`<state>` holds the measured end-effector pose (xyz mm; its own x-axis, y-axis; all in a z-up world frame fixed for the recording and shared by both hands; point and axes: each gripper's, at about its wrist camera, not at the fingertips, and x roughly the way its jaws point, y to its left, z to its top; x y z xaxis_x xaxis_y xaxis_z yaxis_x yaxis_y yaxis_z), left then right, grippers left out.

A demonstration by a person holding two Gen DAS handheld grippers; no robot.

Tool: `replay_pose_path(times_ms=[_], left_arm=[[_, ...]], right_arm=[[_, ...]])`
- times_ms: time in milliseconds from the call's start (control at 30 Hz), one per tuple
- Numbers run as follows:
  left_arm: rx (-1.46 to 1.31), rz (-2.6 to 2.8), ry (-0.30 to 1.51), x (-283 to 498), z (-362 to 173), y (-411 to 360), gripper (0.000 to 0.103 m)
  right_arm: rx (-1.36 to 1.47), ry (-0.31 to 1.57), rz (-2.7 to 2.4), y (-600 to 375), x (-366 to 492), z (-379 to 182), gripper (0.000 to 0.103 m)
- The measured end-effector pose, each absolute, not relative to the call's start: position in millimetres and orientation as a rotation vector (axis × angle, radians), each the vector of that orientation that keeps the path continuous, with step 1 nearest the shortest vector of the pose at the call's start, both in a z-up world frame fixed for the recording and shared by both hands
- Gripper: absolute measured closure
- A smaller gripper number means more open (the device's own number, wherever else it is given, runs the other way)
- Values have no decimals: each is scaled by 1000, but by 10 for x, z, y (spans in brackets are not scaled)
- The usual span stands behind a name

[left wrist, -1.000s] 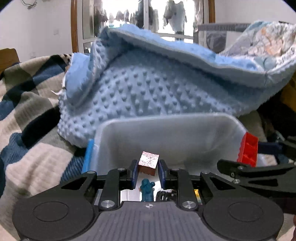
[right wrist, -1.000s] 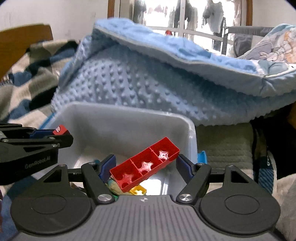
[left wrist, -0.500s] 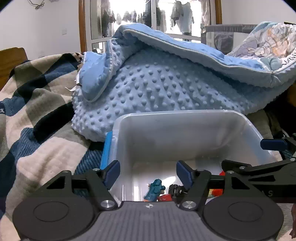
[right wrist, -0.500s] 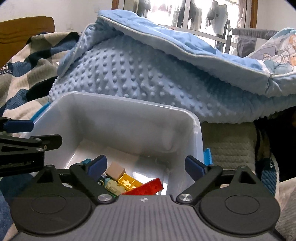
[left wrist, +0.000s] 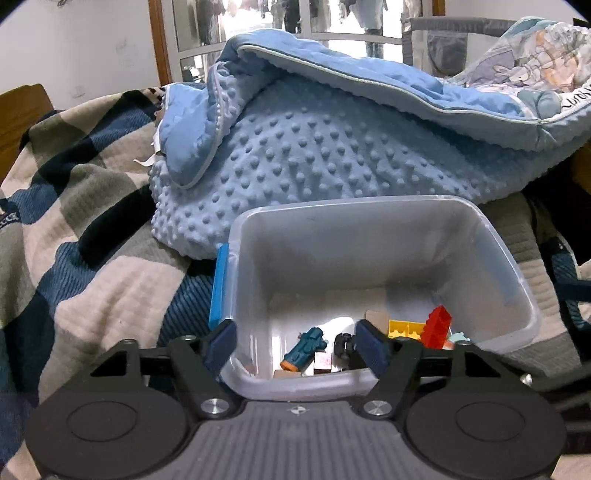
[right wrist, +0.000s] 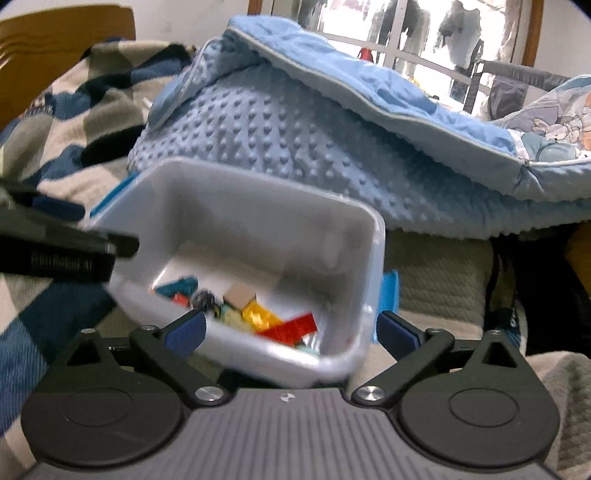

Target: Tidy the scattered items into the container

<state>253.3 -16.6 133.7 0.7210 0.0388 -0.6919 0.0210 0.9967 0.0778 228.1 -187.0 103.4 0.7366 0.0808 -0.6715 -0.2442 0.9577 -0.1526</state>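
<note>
A translucent white bin (left wrist: 354,201) with blue side latches (left wrist: 218,291) sits on the bed. Inside lie a red brick (left wrist: 437,326), a yellow brick (left wrist: 404,328), a teal toy (left wrist: 304,349), a small pink-topped block (left wrist: 323,362) and a tan block (left wrist: 376,317). My left gripper (left wrist: 295,345) hovers over the bin's near rim, its jaws opening with nothing between the pads. My right gripper (right wrist: 291,332) hangs over the bin (right wrist: 258,184), also opening and empty, above the red brick (right wrist: 291,328). One of the left gripper's fingers (right wrist: 110,245) shows at the left, blurred.
A light blue dotted blanket (left wrist: 314,147) is heaped right behind the bin. A blue, grey and cream checked blanket (left wrist: 74,221) covers the bed to the left. A wooden headboard (right wrist: 66,26) and a window (left wrist: 295,18) stand beyond.
The left gripper opened and let go of the pink-topped block. The right gripper opened and dropped the red brick. Both pieces now lie in the bin, and both grippers drew back.
</note>
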Motion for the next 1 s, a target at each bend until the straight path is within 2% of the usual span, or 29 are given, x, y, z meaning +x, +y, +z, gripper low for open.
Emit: replay_pose_path(times_ms=[133,467,833,1000], left_arm=[[126,1,778,2495,1403,-287,19],[201,24,781,2394,1515,-582,19],[35,-40,866,2477,1502,-527,19],[164,-5,818,2433,1506,-651,18]], right_arm=[[-222,744,172,-1952,2168,1069,1],[-206,756,168,-2097,2029,1051,0],[-196,749,174,-2171,1971,1053,0],[-189,760,176,-2185,1981,1016,0]])
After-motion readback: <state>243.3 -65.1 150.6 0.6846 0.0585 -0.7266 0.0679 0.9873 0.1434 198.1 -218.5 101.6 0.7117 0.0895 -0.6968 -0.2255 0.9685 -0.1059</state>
